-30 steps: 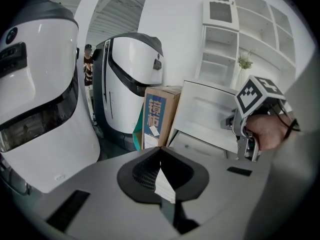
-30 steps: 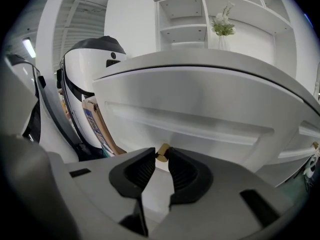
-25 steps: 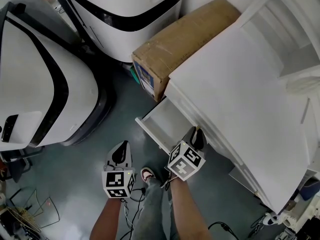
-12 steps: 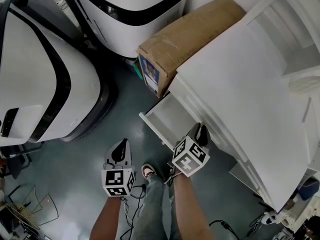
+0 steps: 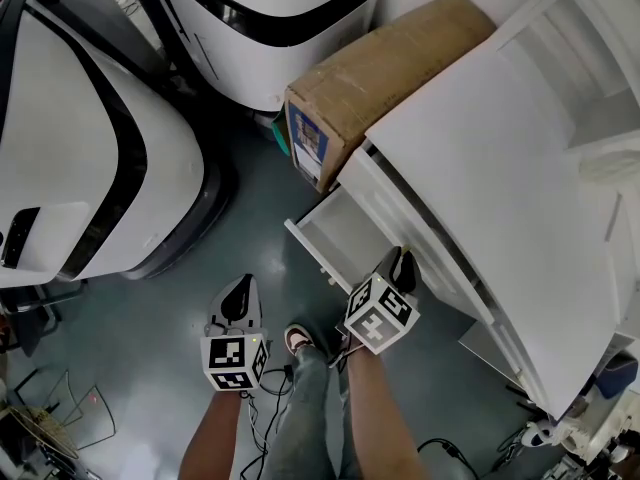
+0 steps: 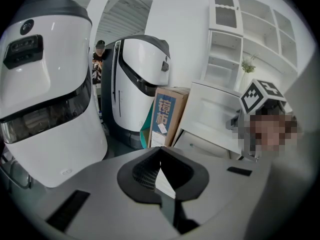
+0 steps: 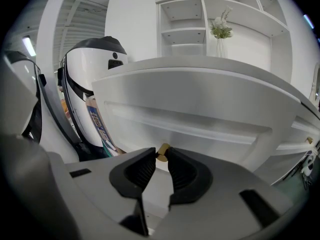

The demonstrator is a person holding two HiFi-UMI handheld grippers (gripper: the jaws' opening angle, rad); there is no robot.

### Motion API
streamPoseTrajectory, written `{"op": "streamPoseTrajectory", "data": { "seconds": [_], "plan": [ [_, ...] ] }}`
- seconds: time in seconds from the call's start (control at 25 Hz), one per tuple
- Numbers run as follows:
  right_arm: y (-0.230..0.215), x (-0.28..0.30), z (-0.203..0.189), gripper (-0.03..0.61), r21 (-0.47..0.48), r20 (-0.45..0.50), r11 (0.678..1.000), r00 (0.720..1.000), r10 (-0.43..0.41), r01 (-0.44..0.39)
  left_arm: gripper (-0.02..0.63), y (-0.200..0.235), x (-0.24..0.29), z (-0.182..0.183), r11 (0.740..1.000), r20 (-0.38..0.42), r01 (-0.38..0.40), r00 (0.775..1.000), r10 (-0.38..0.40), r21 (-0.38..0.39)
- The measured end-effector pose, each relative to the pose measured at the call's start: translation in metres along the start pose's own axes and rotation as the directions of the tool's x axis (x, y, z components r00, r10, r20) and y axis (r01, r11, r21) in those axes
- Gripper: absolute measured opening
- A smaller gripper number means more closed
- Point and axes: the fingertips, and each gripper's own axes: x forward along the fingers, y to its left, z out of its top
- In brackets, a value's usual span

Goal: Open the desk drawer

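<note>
The drawer [image 5: 345, 236] stands partly out from under the bench [image 5: 480, 168]. Its long front runs along the bench's edge, and what shows of its white inside is bare. On that front sits a small brass knob [image 7: 162, 151], and the right tongs [image 7: 160, 155] pinch it at their tips, pointing slantwise down toward the bench. The drawer therefore lies straight ahead of these tongs, and I judge the pull must run away from the bench, square to the drawer's front. The left tongs [image 5: 240, 298] are pressed together on nothing and hang over the floor [image 5: 240, 218], well off from the bench, so the right hand is the nearer. Only the right gripper view shows the knob, since the head view hides it under the tongs. Only the head view shows how far out the drawer is. A cardboard box [image 5: 380, 78] leans at the bench's far end.
</note>
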Motion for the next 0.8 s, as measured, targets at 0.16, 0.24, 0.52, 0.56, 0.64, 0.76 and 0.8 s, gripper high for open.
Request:
{"op": "streamPoseTrajectory", "data": {
  "seconds": [0.16,0.24,0.52,0.56,0.64,0.76,0.8],
  "plan": [
    [0.003,-0.003,-0.004,0.083,0.001,-0.001,1.0,1.0,0.004,-0.004,0.018,0.004,-0.003,-0.004,1.0,-0.002,0.002,1.0,-0.002,0.001],
    [0.003,-0.006,-0.006,0.083,0.0,0.001,1.0,1.0,0.004,-0.004,0.018,0.005,-0.006,-0.006,1.0,-0.002,0.004,1.0,-0.004,-0.003],
    [0.009,-0.016,-0.015,0.083,-0.007,-0.001,1.0,1.0,0.008,-0.008,0.018,0.012,-0.014,-0.013,1.0,-0.002,0.005,1.0,-0.005,-0.002],
    [0.01,-0.018,-0.016,0.083,-0.007,-0.001,1.0,1.0,0.009,-0.009,0.018,0.013,-0.015,-0.013,1.0,-0.001,0.006,1.0,-0.006,-0.002],
    [0.011,-0.021,-0.019,0.083,-0.005,0.0,1.0,1.0,0.011,-0.011,0.018,0.014,-0.017,-0.014,1.0,0.001,0.006,1.0,-0.006,-0.001],
    [0.014,-0.026,-0.024,0.083,-0.002,-0.002,1.0,1.0,0.014,-0.014,0.018,0.017,-0.021,-0.016,1.0,0.004,0.007,1.0,-0.007,-0.001],
    [0.015,-0.027,-0.025,0.083,-0.003,-0.003,1.0,1.0,0.016,-0.016,0.018,0.018,-0.022,-0.017,1.0,0.005,0.006,1.0,-0.006,0.0]
  ]
}}
